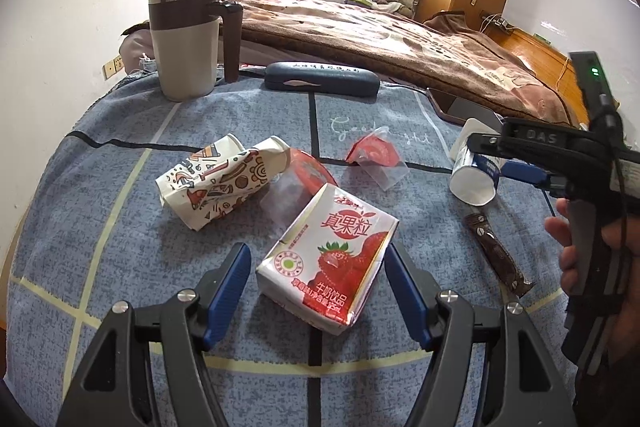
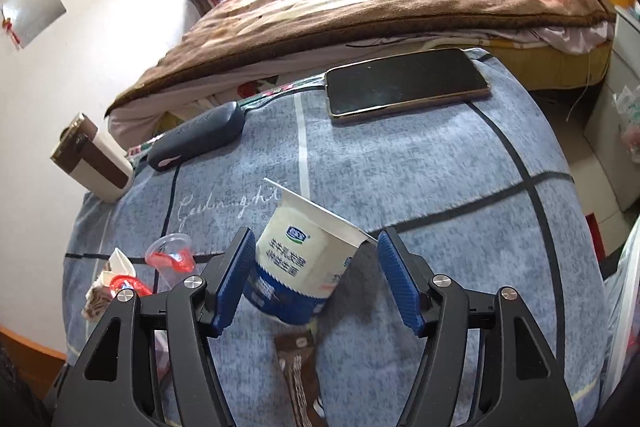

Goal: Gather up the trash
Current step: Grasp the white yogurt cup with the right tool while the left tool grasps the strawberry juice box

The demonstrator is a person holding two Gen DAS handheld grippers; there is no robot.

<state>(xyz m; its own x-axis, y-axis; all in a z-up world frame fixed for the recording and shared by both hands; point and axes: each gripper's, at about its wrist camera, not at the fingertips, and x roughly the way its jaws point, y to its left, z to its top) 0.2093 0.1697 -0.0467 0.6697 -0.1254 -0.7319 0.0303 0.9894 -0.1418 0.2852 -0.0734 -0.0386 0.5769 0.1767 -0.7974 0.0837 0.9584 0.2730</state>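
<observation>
Blue-padded right gripper [image 2: 316,279] spread wide around tipped yogurt cup [image 2: 304,267] (rim pointing away), left pad beside it; left gripper [image 1: 316,291], also open, straddles strawberry milk carton [image 1: 328,259] on cloth.

So everything's sitting on a cloth-covered table [image 1: 120,227] right in front of the bed [image 1: 380,23]. Back left is a lidded mug [image 1: 186,43], with a glasses case [image 1: 322,81] to its right along the far edge, and a phone [image 2: 406,81] further right. In the middle, a crushed paper cup [image 1: 216,183] lies left of a milk carton [image 1: 332,259]; a small plastic cup [image 1: 374,157] is behind the carton. Off right, a tipped yogurt cup [image 2: 304,263] lies just behind a coffee sachet [image 1: 496,251].
</observation>
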